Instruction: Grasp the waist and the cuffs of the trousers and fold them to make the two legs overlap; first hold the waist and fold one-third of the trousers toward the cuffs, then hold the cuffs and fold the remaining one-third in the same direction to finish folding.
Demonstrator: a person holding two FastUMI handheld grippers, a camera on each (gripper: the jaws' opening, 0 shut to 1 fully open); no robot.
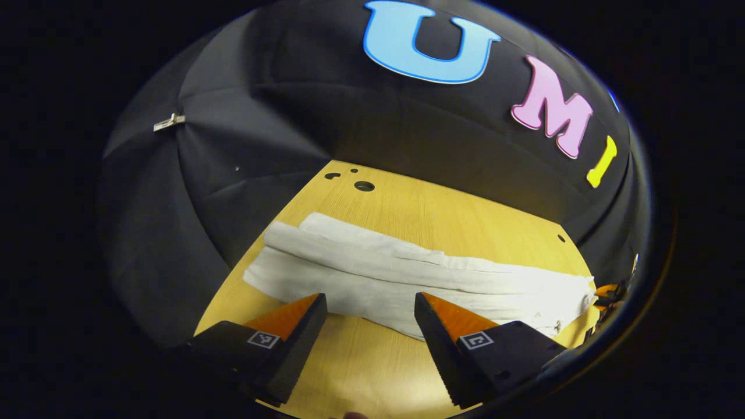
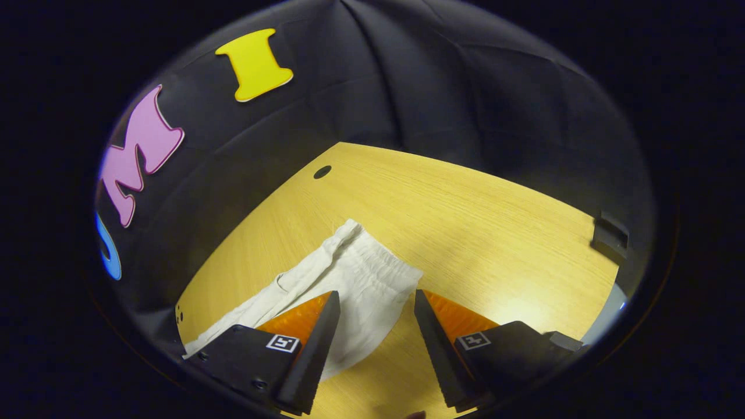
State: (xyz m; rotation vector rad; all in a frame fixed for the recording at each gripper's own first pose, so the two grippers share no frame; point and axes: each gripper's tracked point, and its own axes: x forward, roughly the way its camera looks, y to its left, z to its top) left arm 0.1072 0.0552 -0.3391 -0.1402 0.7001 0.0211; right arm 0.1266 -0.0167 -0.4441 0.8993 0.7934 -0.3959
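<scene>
- One pair of white, crinkled cotton trousers (image 1: 407,276) lies flat and lengthwise on the yellow wood-grain table (image 1: 465,209), elastic gathered waist (image 2: 372,262) at one end.
- Left gripper (image 1: 370,314): jaws apart, holding nothing.
- Right gripper (image 2: 376,311): jaws apart, over the waist.

Trousers (image 1: 407,279): matt crinkled cloth. Table (image 2: 495,221): smooth wood grain.

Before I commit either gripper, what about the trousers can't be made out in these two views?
- Left gripper view: the waist end of the trousers runs into the right rim, blurred and cut off there.
- Left gripper view: part of the near edge sits behind the left gripper, jaws open.
- Right gripper view: the legs and cuffs pass behind the right gripper, jaws open, and off the lower left.
- Whether the two legs fully overlap: unclear.
</scene>
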